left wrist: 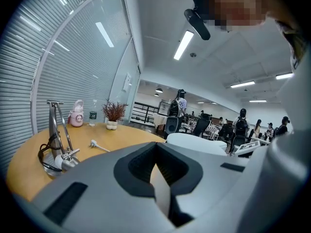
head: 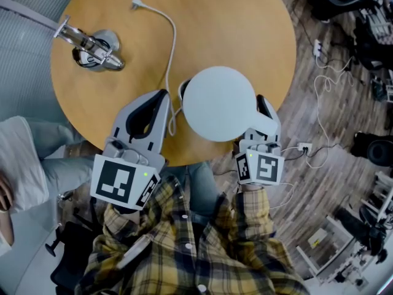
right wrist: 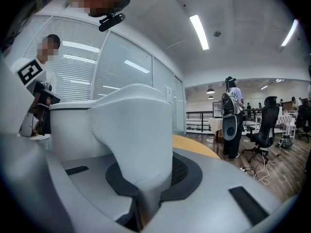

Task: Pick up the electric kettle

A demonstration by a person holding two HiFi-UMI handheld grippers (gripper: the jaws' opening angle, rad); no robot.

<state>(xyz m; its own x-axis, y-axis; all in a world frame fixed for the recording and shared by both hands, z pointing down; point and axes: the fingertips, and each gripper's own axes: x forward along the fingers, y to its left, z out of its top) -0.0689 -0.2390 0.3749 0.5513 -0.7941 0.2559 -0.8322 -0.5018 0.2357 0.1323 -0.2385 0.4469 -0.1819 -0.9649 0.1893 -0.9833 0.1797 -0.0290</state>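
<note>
A white electric kettle (head: 218, 103) with a round lid stands near the front edge of the round wooden table (head: 233, 23). My right gripper (head: 263, 112) is at the kettle's right side. In the right gripper view the kettle's white handle (right wrist: 141, 135) fills the space between the jaws, and the right gripper (right wrist: 146, 178) is shut on it. My left gripper (head: 163, 97) lies just left of the kettle, apart from it, shut with nothing in it. From the left gripper (left wrist: 158, 178) the kettle (left wrist: 199, 143) shows ahead to the right.
A white power cord (head: 167, 42) runs from under the kettle to a loose plug at the table's far side. A metal stand (head: 92, 48) with a cable sits at the far left. Cables and a power strip (head: 319, 72) lie on the floor to the right.
</note>
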